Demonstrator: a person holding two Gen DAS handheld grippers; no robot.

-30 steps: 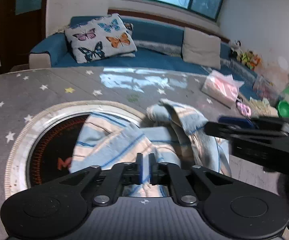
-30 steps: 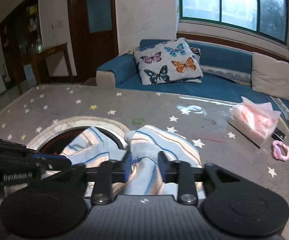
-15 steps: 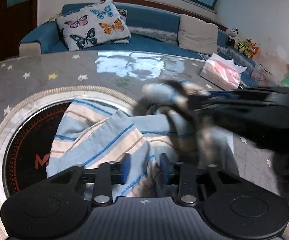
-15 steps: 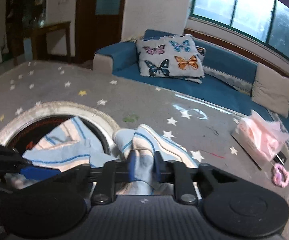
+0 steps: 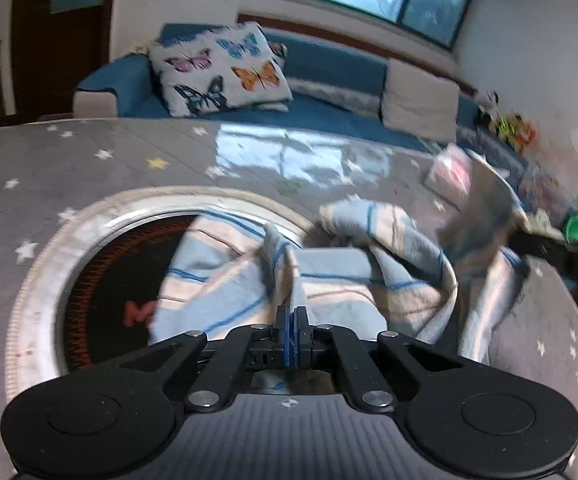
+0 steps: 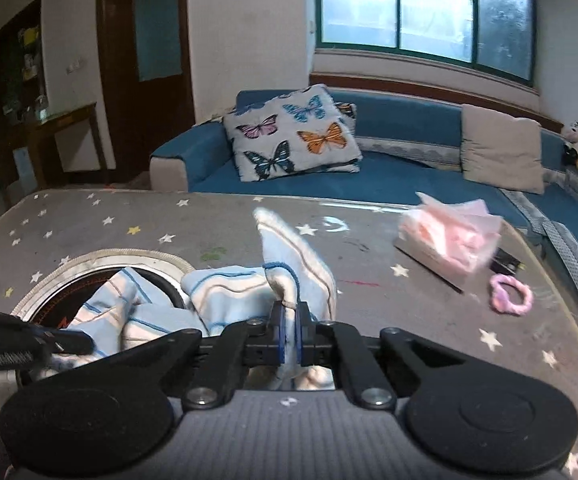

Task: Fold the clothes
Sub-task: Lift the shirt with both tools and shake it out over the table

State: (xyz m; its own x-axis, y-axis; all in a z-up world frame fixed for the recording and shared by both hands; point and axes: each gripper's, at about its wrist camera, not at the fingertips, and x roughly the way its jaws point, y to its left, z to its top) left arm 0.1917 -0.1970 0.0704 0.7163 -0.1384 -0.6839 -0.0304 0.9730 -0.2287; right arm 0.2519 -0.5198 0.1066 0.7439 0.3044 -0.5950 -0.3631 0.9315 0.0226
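Observation:
A light-blue striped garment lies crumpled on the grey star-print table, partly over a dark round inset. My left gripper is at its near edge; the jaws are closing and pinch a raised fold between the blue pads. The right gripper comes in from the right, blurred, with cloth hanging from it. In the right wrist view my right gripper has its jaws closing on another fold of the garment, which stands up above the pads. The left gripper shows at the lower left.
A pink tissue pack and a pink hair tie lie on the table's right side. A blue sofa with a butterfly pillow runs behind the table. Toys sit at the far right.
Both grippers have shut on folds of the garment. The right one has lifted its fold and pulled it toward the right; the cloth now stretches between the two.

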